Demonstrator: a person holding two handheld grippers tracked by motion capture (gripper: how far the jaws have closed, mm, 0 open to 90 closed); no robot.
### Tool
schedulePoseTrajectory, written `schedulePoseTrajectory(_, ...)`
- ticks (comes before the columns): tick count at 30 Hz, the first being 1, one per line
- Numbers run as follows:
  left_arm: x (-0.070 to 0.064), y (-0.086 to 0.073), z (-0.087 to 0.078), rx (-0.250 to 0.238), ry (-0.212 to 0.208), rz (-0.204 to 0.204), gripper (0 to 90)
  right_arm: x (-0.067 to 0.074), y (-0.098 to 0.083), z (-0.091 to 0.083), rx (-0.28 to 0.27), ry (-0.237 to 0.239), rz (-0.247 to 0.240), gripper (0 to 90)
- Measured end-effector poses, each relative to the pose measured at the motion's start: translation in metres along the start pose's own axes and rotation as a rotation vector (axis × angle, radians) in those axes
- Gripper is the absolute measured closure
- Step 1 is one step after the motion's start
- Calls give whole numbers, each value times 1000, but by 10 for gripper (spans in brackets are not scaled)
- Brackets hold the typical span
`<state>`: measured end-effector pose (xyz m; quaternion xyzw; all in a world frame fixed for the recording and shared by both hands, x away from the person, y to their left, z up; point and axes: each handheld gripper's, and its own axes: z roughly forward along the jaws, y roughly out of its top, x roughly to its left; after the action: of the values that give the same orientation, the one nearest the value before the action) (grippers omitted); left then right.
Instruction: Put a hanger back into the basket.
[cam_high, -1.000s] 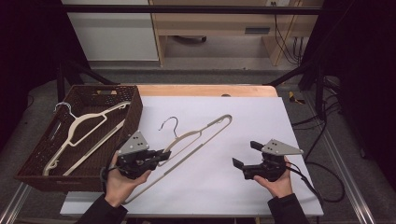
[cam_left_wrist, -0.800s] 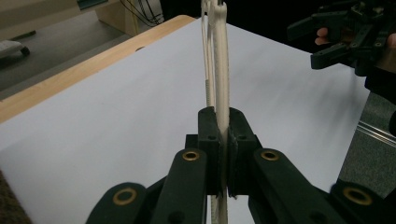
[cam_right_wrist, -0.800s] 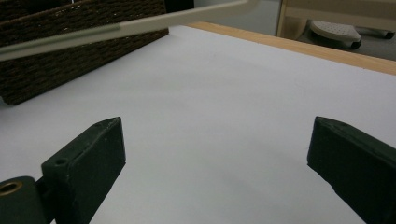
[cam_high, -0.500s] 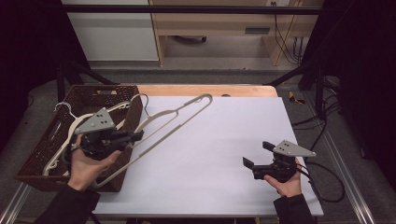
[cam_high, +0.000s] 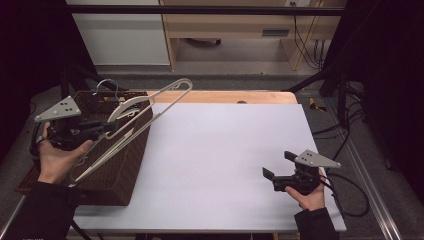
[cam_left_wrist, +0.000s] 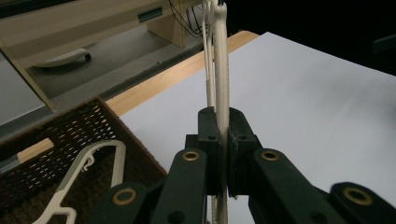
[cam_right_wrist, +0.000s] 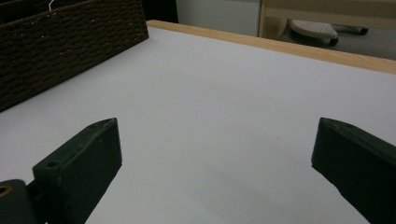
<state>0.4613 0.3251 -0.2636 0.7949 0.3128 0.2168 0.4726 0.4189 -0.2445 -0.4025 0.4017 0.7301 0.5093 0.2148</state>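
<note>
The left gripper (cam_high: 102, 129) is holding a cream hanger (cam_high: 150, 102) up in the air at the left of the frame, its fingers squeezed tight on the thin bar. A moment ago the hanger was lying on the white tabletop (cam_high: 225, 150); now it is hanging over the brown basket (cam_high: 127, 170), so it is probably going in there next. Another hanger (cam_left_wrist: 81, 172) is already lying inside the basket. The right gripper (cam_high: 276, 165) is resting low at the lower right, its fingers wide apart and holding nothing.
</note>
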Motion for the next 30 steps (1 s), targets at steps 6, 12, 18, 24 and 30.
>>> schedulePoseTrajectory(6, 26, -9, -8, -15, -1, -33, 865, -2, 0, -1, -4, -8, -2, 18)
schedulePoseTrajectory(12, 52, -21, -16, -17, 16, -82, 865, -2, 0, -1, -1, -14, -2, 17)
schedulePoseTrajectory(18, 70, -33, -23, 13, 44, -93, 865, -3, -1, -1, 0, -15, -5, 17)
schedulePoseTrajectory(24, 88, -48, -29, 16, 77, -118, 865, -3, -1, -1, 2, -18, -7, 17)
schedulePoseTrajectory(30, 100, -61, -33, 47, 110, -143, 865, -3, -1, 0, 6, -19, -7, 17)
